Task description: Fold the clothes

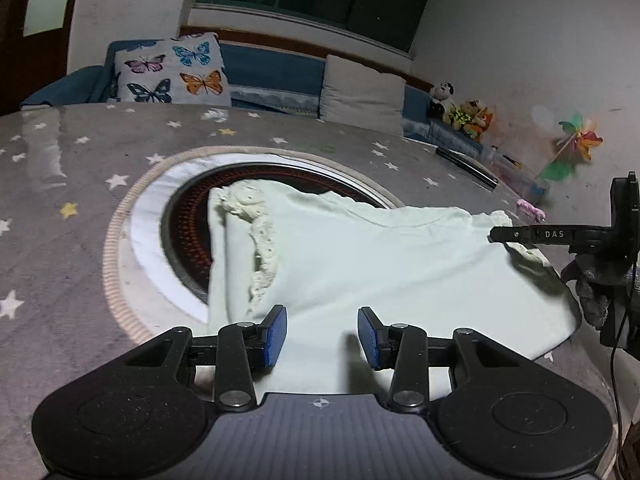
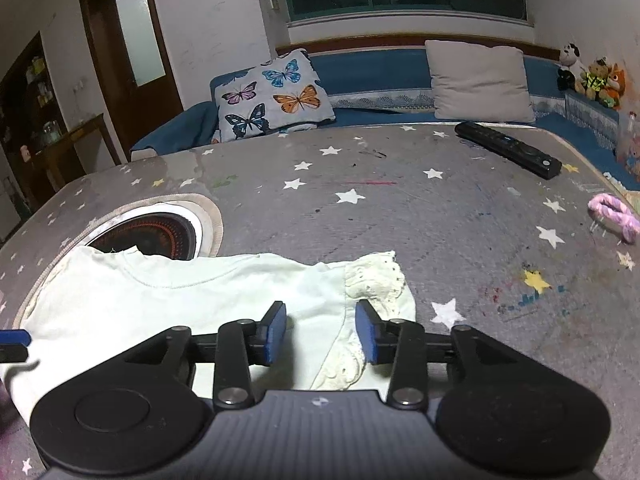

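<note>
A pale mint child's shirt (image 1: 360,256) with lace-trimmed sleeves lies flat on the grey star-patterned table; it also shows in the right wrist view (image 2: 200,292). Its left sleeve is folded inward over the body. My left gripper (image 1: 322,334) is open and empty, just above the shirt's lower part. My right gripper (image 2: 320,332) is open, its jaws either side of the seam by the right lace sleeve (image 2: 376,280), holding nothing. The right gripper also shows side-on in the left wrist view (image 1: 496,235) at that sleeve.
A round dark hob with a white ring (image 1: 176,216) is set into the table under the shirt's left part. A black remote (image 2: 508,154) and a pink hair tie (image 2: 616,216) lie at the table's far right. A sofa with cushions (image 2: 276,92) stands behind.
</note>
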### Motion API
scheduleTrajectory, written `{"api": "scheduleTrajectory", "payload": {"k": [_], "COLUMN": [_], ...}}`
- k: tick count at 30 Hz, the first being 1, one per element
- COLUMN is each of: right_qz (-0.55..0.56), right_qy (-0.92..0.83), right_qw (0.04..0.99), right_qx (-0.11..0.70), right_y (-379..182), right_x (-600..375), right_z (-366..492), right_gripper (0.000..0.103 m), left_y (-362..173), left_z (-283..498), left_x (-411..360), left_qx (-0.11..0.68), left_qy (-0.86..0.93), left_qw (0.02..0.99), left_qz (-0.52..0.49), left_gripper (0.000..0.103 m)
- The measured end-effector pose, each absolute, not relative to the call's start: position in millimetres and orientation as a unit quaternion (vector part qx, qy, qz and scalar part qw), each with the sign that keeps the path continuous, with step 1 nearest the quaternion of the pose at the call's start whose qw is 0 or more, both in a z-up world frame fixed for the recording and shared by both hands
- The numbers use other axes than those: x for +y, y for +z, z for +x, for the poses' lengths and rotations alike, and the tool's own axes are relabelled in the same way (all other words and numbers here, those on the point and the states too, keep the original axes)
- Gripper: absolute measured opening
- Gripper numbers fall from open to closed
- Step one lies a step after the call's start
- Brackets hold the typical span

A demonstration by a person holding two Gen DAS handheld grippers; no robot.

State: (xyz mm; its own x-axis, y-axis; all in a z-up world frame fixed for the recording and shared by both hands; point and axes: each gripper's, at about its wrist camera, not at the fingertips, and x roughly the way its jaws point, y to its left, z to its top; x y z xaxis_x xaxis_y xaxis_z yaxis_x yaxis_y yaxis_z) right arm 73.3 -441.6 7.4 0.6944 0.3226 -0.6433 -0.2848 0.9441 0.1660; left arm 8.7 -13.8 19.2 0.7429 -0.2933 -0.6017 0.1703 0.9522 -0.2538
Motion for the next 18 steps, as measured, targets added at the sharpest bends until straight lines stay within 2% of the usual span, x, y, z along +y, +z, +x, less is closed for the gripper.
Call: {"api": "scheduleTrajectory", "payload": {"k": [7,13,18], "right_qz": [0.017,0.014,0.012], "right_qy": [0.166,0.169,0.171], "right_qw": [0.921,0.921,0.920], "right_qx": [0.352,0.352,0.352], "right_y": [7.3,7.2,7.1], "right_x": [-437.4,-436.3,-435.2], "right_z": [73.1,73.2,73.3], "right_gripper": [0.052,0.053,0.055], "left_y": [29.8,12.2,22.2], "left_z": [24.5,53.4,52.3], "left_x": [-9.7,-13.3,-5.8], "left_qx": [0.318,0.361,0.348], "left_qy": [-0.125,-0.084,-0.083], "left_qw": [0.933,0.925,0.929], "left_qz": [-0.113,-0.084,-0.091], "left_gripper": [0.042,0.040,0.039]}}
